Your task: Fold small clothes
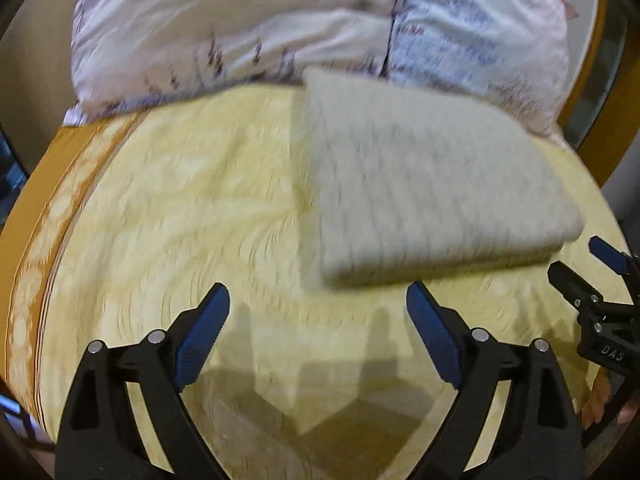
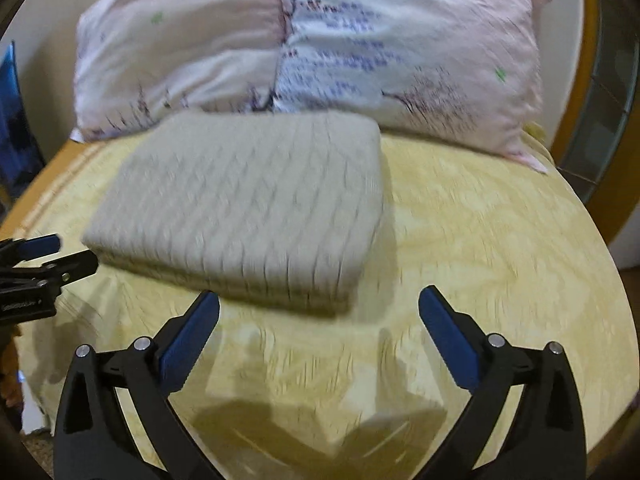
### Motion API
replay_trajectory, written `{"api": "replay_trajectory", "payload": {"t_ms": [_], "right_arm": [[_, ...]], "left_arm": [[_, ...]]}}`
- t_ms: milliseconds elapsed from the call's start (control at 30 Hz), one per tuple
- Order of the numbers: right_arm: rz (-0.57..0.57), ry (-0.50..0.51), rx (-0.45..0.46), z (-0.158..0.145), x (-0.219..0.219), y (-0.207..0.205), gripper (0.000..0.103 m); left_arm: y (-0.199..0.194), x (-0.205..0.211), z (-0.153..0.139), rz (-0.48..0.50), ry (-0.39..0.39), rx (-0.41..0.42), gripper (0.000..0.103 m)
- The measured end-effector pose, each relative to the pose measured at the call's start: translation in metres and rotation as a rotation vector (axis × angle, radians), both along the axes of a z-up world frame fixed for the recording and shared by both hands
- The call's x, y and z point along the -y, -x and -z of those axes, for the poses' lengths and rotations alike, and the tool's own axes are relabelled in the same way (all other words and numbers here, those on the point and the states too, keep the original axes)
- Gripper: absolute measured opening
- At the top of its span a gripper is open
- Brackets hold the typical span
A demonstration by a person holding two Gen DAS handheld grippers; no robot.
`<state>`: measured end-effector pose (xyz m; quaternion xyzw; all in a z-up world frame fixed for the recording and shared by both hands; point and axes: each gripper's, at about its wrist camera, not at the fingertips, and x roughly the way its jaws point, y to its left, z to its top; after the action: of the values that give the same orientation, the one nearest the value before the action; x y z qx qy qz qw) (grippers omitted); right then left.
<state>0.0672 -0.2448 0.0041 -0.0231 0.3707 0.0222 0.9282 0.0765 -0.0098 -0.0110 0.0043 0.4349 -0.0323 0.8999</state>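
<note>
the folded grey cable-knit garment [image 2: 244,204] is seen just ahead of the wide-open, empty right hand-held gripper [image 2: 319,306]; the left hand-held gripper [image 1: 318,300], likewise spread, is offset leftward.

sweater [image 2: 248,208]: matt cable-knit | bedspread [image 2: 480,260]: woven damask cloth | pillow [image 2: 360,40]: smooth printed cotton

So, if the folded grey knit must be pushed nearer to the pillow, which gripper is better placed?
Probably the right gripper: the folded grey knit lies nearly straight ahead of its open jaws. For the left gripper, also open, it sits off to the right. The pillow is just behind.
</note>
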Motion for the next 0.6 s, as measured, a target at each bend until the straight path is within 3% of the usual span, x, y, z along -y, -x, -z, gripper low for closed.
{"api": "replay_trajectory", "payload": {"t_ms": [167, 367, 600], "right_arm": [[0.025, -0.011, -0.063, 0.015, -0.004, -0.002, 0.102], [0.065, -0.010, -0.099, 0.024, -0.005, -0.006, 0.102], [0.074, -0.044, -0.109, 0.025, 0.001, -0.006, 0.102]], "left_arm": [[0.005, 0.007, 0.012, -0.002, -0.060, -0.025, 0.093], [0.002, 0.010, 0.016, -0.002, -0.066, -0.042, 0.101], [0.001, 0.011, 0.016, -0.008, -0.065, -0.059, 0.101]]}}
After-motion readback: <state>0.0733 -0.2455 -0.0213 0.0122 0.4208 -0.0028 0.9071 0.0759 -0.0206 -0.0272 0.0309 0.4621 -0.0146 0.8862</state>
